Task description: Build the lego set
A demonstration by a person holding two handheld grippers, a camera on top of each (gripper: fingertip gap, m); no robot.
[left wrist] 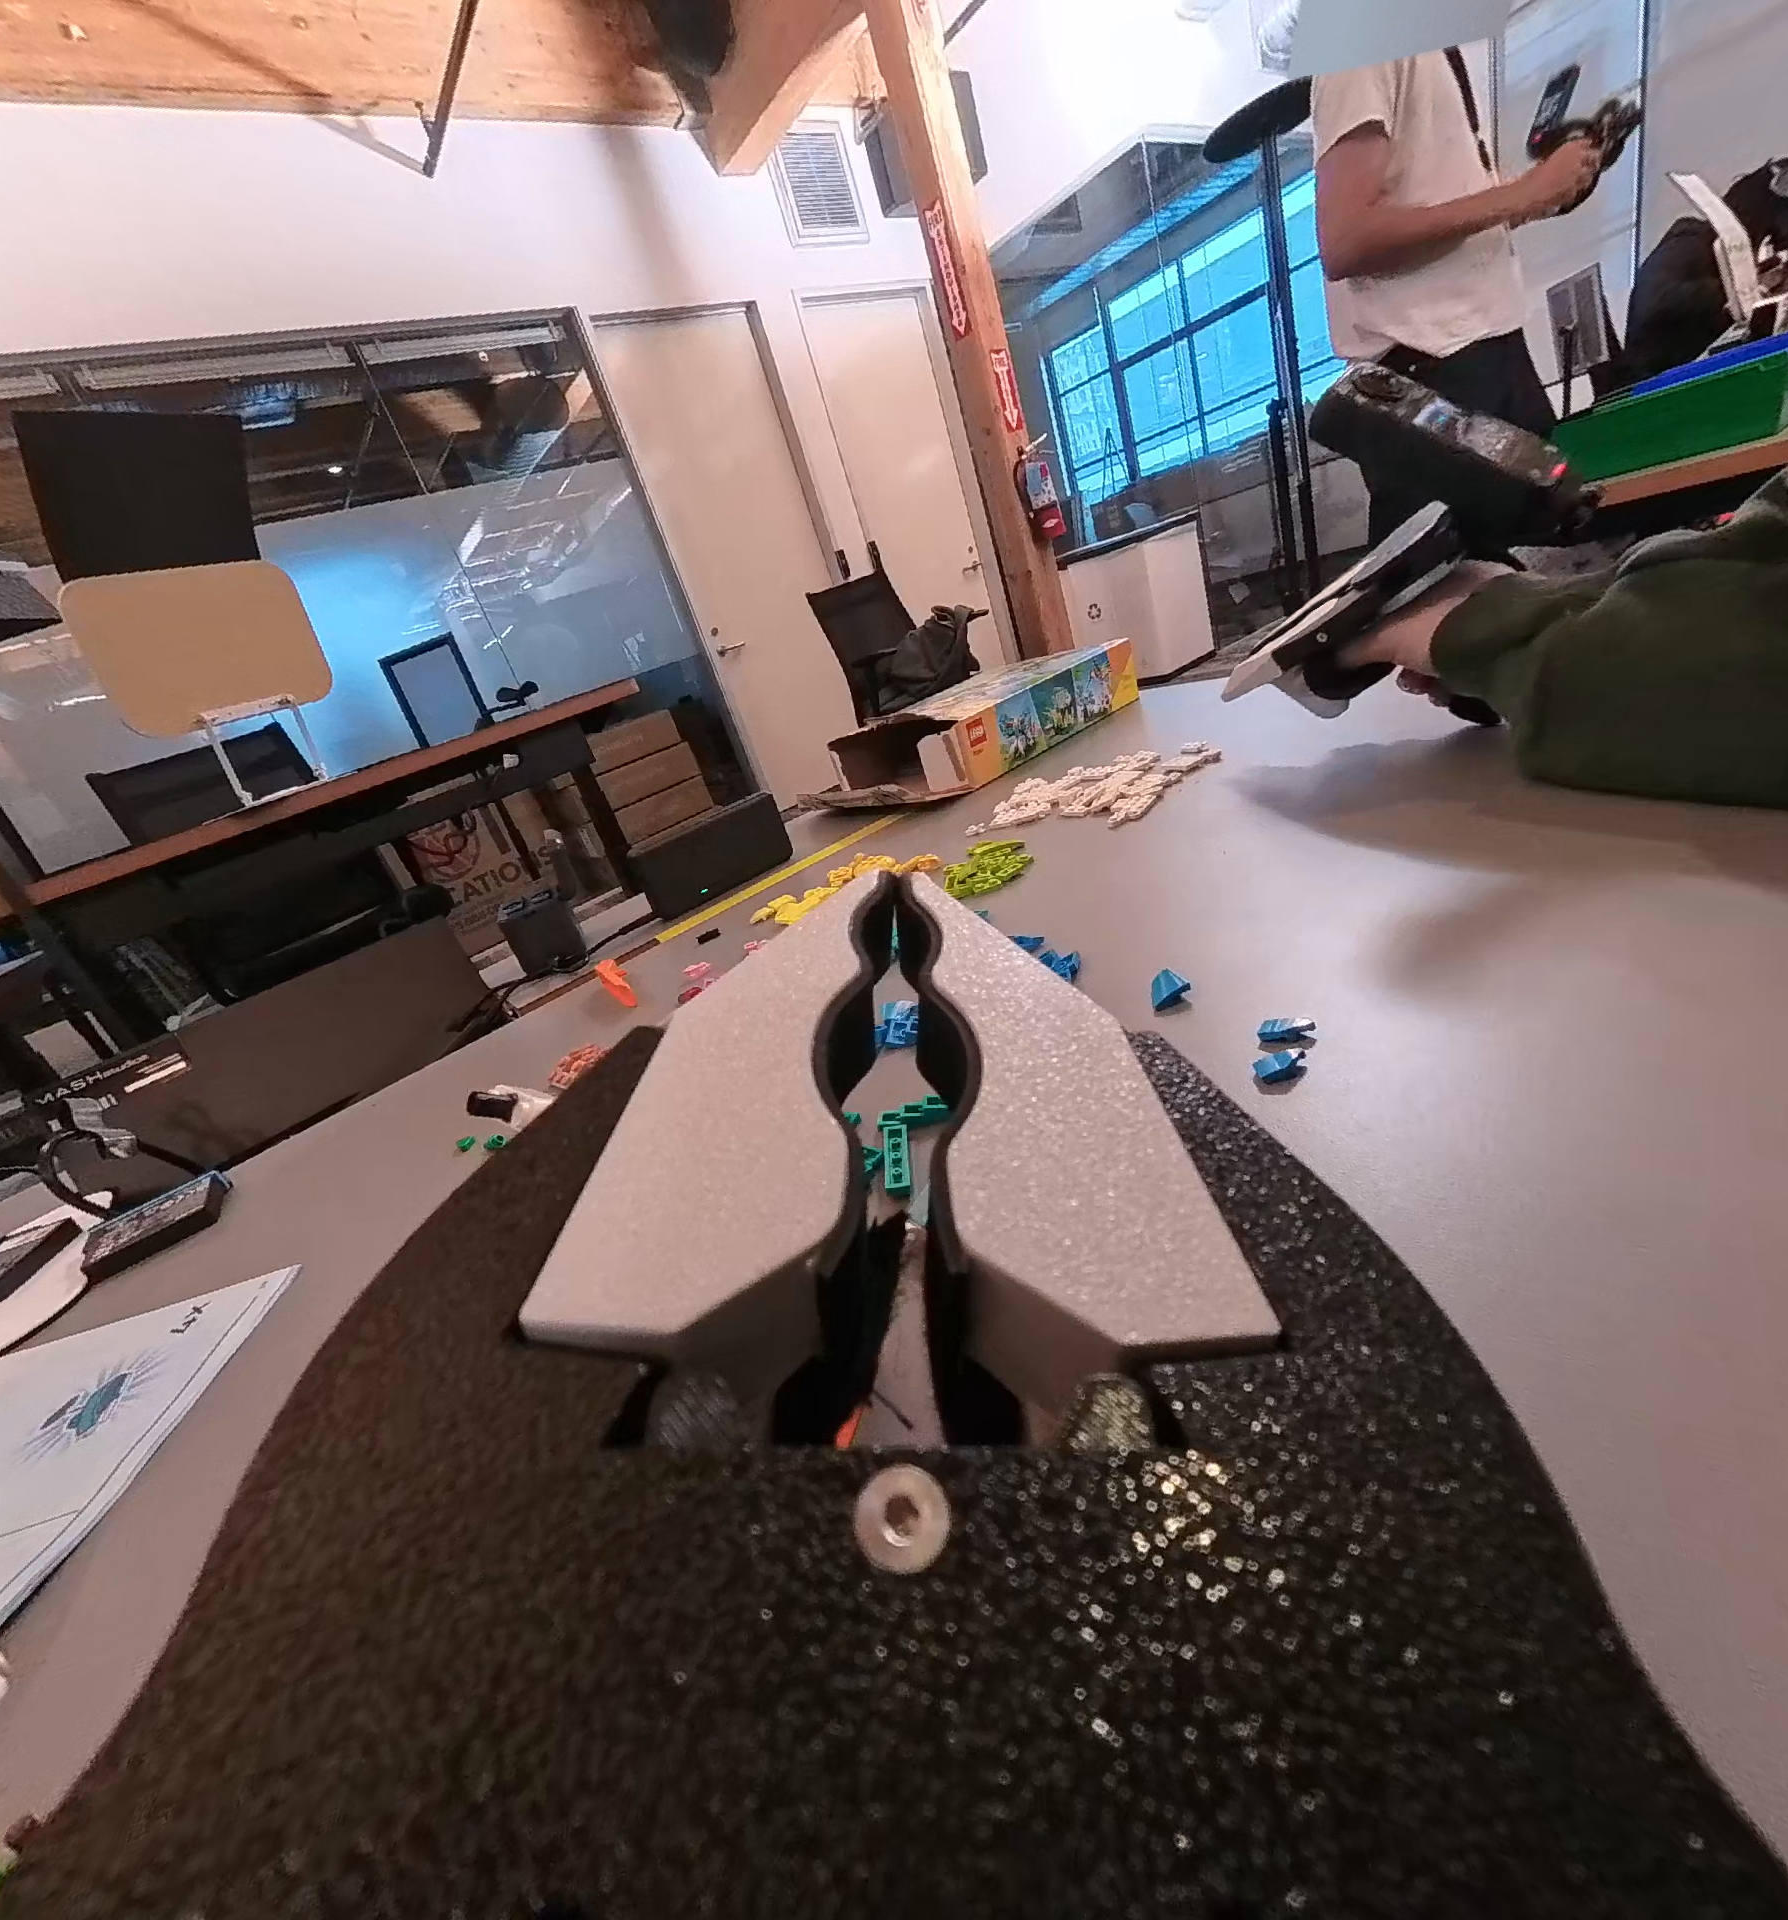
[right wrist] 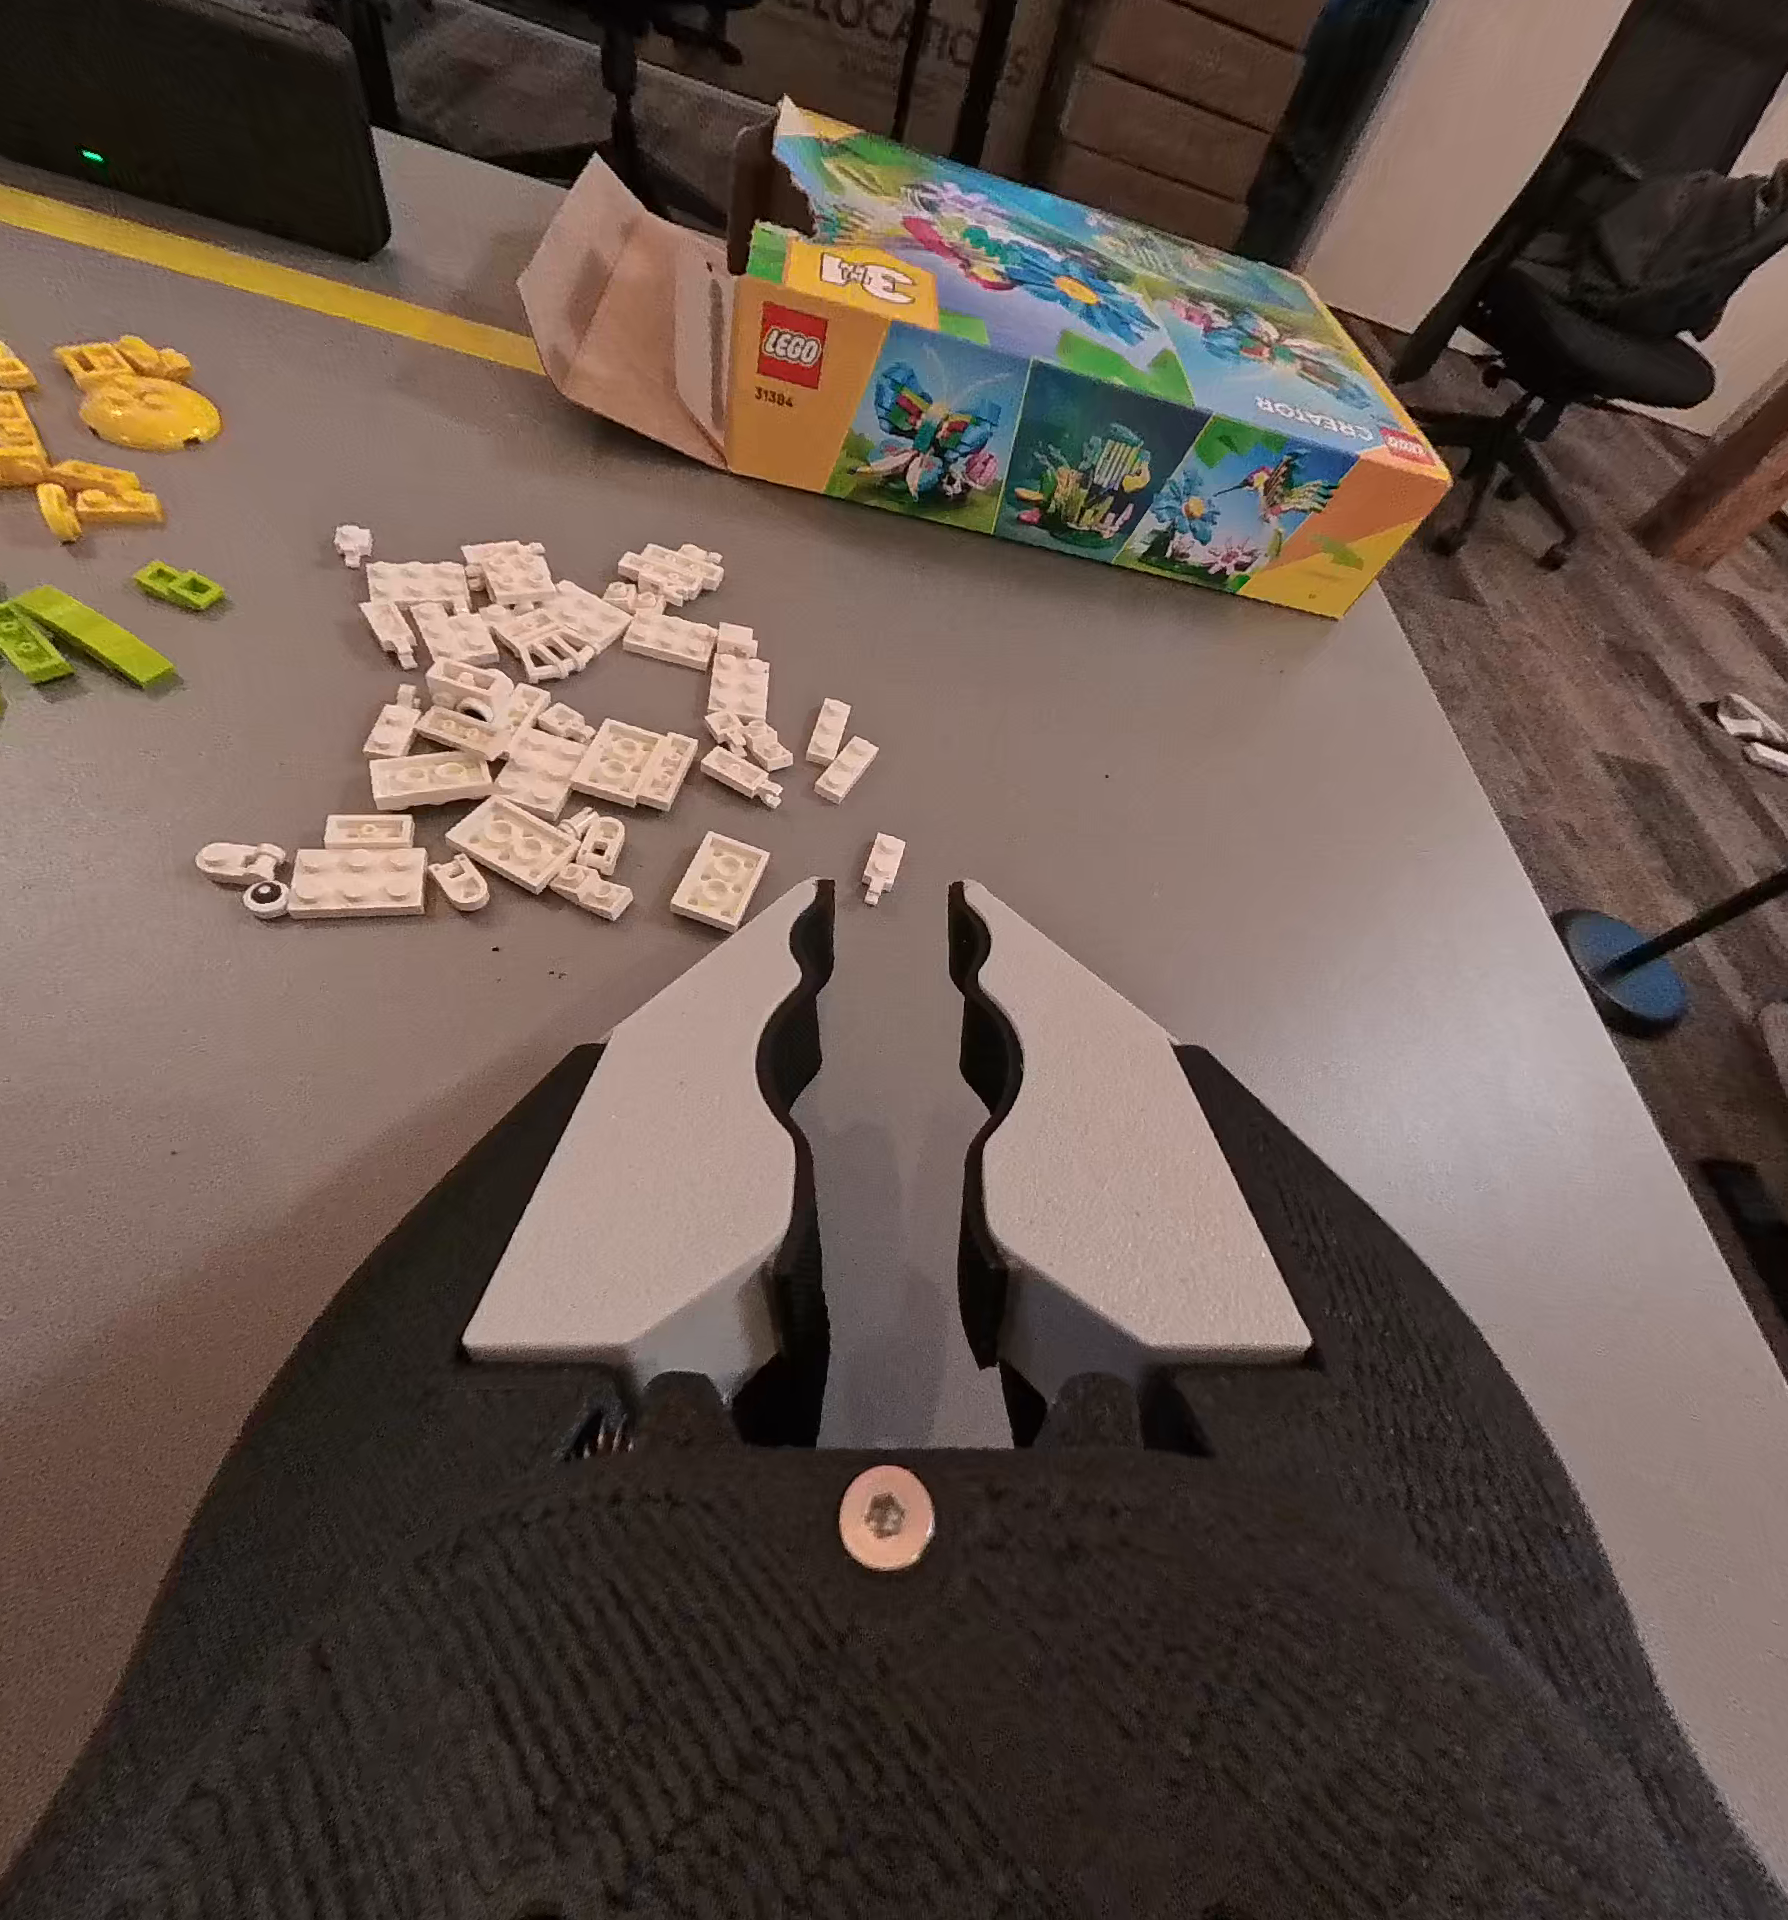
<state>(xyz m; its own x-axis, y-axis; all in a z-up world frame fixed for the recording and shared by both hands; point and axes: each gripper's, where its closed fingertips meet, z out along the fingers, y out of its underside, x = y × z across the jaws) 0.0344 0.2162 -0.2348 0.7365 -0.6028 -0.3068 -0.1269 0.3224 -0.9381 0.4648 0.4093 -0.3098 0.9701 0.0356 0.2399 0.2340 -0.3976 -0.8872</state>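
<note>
My right gripper (right wrist: 888,885) is open and empty, low over the grey table (right wrist: 1077,790), just short of a small white piece (right wrist: 883,862) at the near edge of a pile of white pieces (right wrist: 547,727). Yellow pieces (right wrist: 48,436) and lime green pieces (right wrist: 28,634) lie at the left. My left gripper (left wrist: 896,883) is shut with nothing seen in it, above blue (left wrist: 1283,1047), teal (left wrist: 900,1143), lime (left wrist: 989,868) and white pieces (left wrist: 1108,779). The right gripper (left wrist: 1245,684) also shows at the far right of the left wrist view, held by a green-sleeved arm.
An opened lego box (right wrist: 1056,416) lies at the far side of the table; it also shows in the left wrist view (left wrist: 1025,717). An instruction booklet (left wrist: 90,1434) lies near left. The table edge (right wrist: 1555,935) runs on the right. A person (left wrist: 1420,208) stands behind. The grippers' ends are close to 50 cm from one another. My right tips are roughly 6 cm from the small white piece (right wrist: 883,862).
</note>
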